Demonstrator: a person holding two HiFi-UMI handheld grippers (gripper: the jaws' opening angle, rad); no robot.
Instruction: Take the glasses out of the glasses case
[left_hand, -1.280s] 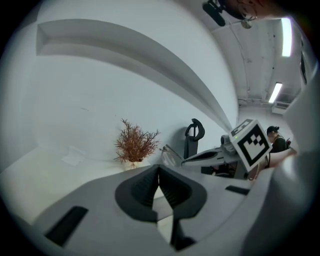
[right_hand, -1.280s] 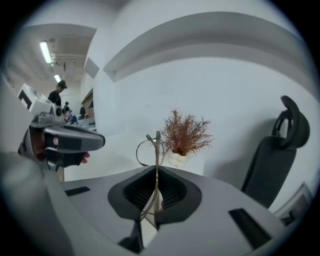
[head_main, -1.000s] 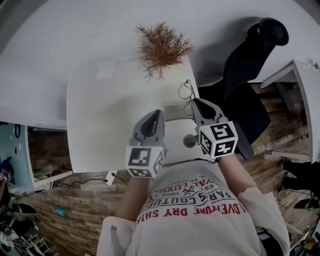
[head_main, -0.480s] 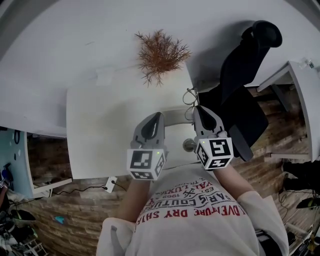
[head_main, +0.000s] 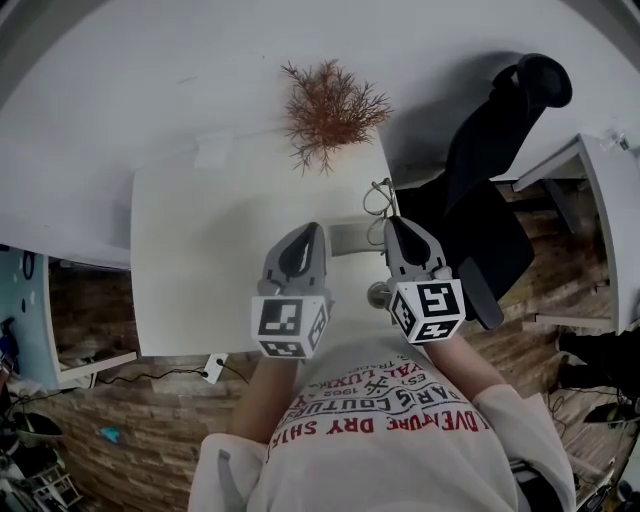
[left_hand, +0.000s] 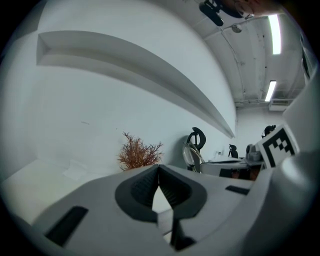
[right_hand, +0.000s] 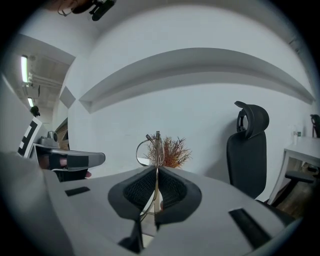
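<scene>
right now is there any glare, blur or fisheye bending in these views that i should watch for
Head view: soft even light, table edges bowed by the fisheye, glasses thin and faint. Left gripper view: ceiling light blown out, dark corners. Right gripper view: the glasses read clearly against the wall, ledge bent into an arc.

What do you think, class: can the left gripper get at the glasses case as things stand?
Probably yes. In the head view the glasses case lies on the table close beside the left gripper, with nothing between them. Its jaws are together and empty, so they must open first.
</scene>
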